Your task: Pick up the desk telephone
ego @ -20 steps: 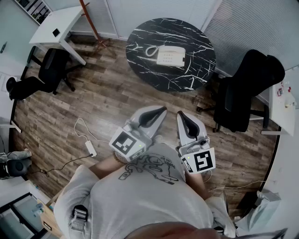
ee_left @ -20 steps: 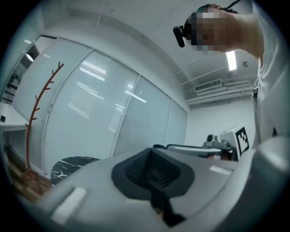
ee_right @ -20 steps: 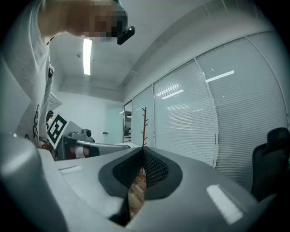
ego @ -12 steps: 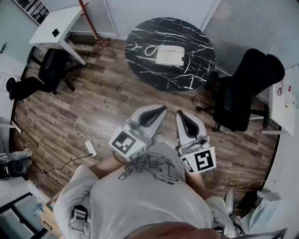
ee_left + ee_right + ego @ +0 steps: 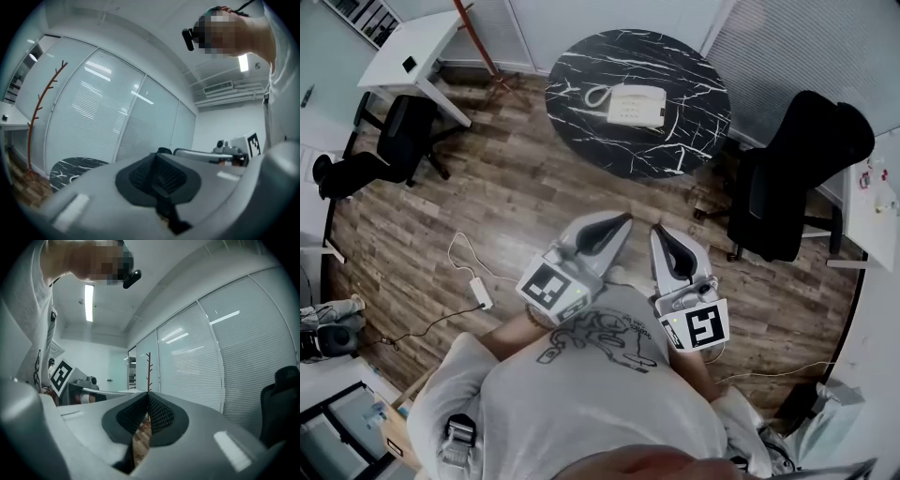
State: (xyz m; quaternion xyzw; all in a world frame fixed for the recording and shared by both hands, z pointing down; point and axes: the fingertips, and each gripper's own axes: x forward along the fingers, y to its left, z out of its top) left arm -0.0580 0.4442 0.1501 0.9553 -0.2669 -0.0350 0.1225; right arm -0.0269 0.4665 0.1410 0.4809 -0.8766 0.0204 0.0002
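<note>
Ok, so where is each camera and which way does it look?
Head view: on the person's head, facing down at the telephone on the round table; shirt, left tongs, right tongs show.
Left gripper view: on the left tongs, facing level at blinds; its shut tips show.
Right gripper view: on the right tongs, level toward blinds and black chair; shut tips show.
Shared: both gripper views catch the red coat rack.

Grey T-shirt, black chain print; left gripper, right gripper grey, black-padded.
</note>
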